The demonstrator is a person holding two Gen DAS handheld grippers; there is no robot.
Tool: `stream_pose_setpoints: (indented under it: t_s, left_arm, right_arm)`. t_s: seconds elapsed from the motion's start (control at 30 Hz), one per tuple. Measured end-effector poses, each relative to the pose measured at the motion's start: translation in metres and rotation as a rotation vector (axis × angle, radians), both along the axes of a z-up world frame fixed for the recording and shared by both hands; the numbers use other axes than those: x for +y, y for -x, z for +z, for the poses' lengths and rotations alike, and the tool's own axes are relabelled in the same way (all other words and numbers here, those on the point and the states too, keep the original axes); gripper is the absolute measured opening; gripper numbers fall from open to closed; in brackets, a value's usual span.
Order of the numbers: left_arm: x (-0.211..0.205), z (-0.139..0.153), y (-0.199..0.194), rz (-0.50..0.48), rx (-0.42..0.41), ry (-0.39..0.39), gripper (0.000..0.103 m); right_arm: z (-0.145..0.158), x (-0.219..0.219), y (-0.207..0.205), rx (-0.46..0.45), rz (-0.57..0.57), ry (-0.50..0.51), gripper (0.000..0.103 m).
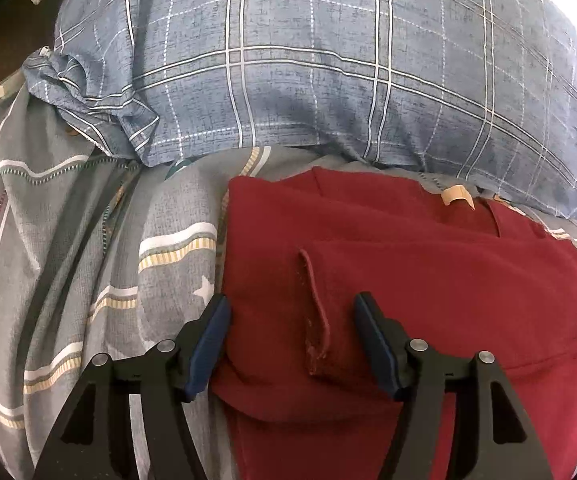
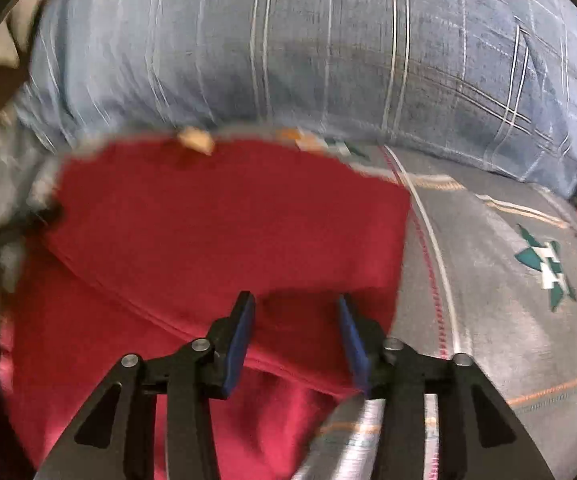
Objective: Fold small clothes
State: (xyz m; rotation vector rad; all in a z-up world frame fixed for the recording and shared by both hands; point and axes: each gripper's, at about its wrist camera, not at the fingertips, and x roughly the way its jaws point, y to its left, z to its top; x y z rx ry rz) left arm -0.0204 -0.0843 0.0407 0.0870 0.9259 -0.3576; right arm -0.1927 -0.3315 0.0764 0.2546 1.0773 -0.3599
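a red garment [image 1: 408, 248] is lying folded on a grey patterned bedsheet [image 1: 68, 240], with its far edge just short of a blue checked pillow [image 1: 288, 80] that is resting across the top of the bed. in the left wrist view the cloth is showing several flat layers, one folded panel lying over another, and a narrow hemmed strip [image 1: 314, 312] is running down the front layer toward the camera. a small tan tag [image 1: 457, 196] is sitting at the garment's far edge, close to the pillow.

the left gripper [image 1: 290, 300] is hanging over the near left part of the garment with its blue-padded fingers [image 1: 208, 344] standing wide apart. the hemmed strip is lying in the gap between them, but neither pad is pressing on it, so the tool is holding nothing. the left pad is sitting about at the garment's left edge, where the red cloth is meeting the sheet.

the right wrist view is blurred. there the right gripper [image 2: 297, 300] is hovering over the near right part of the red garment [image 2: 228, 220], beside its right edge, with its jaws parted and only flat cloth showing between them; it is gripping nothing. the bedsheet [image 2: 508, 280], with a teal and white pattern, is spreading out to the right, and the pillow [image 2: 308, 48] is filling the top of the view. the tan tag [image 2: 196, 140] is showing again at the garment's far edge.
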Motion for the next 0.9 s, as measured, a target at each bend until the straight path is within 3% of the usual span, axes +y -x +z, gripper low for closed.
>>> stream_pose_setpoints:
  t_s: [0.07, 0.17, 0.4, 0.53, 0.6, 0.67, 0.77, 0.83, 0.9]
  left_arm:
    - [-0.001, 0.000, -0.002, 0.002, 0.000, 0.000, 0.065]
    - [-0.004, -0.003, -0.005, 0.003, -0.003, -0.011, 0.068]
    - [-0.008, -0.009, -0.010, -0.009, 0.002, -0.023, 0.072]
    - [-0.002, -0.008, -0.009, 0.001, 0.009, -0.012, 0.072]
    - [0.002, -0.007, -0.006, 0.007, 0.013, -0.007, 0.072]
    - [0.005, -0.005, -0.002, 0.013, 0.020, 0.000, 0.072]
    - [0.008, 0.004, 0.010, 0.005, -0.001, -0.005, 0.072]
    - [0.008, 0.011, 0.021, -0.012, -0.035, -0.031, 0.072]
    - [0.010, 0.019, 0.034, -0.026, -0.038, -0.041, 0.072]
  right_arm:
    - [0.005, -0.005, 0.002, -0.061, -0.014, -0.045, 0.047]
    - [0.005, -0.009, -0.002, -0.120, -0.042, -0.028, 0.054]
    - [-0.037, -0.039, -0.026, -0.074, -0.136, 0.015, 0.054]
    - [-0.022, -0.031, -0.020, -0.067, -0.127, 0.014, 0.054]
    - [-0.011, -0.023, -0.009, -0.065, -0.113, 0.002, 0.058]
    - [-0.003, -0.012, 0.003, -0.074, -0.082, -0.017, 0.070]
    - [-0.009, -0.001, 0.003, 0.000, -0.047, 0.053, 0.070]
    - [-0.026, -0.006, -0.002, 0.052, -0.084, 0.029, 0.071]
    - [-0.023, -0.002, 0.000, 0.033, -0.110, 0.045, 0.071]
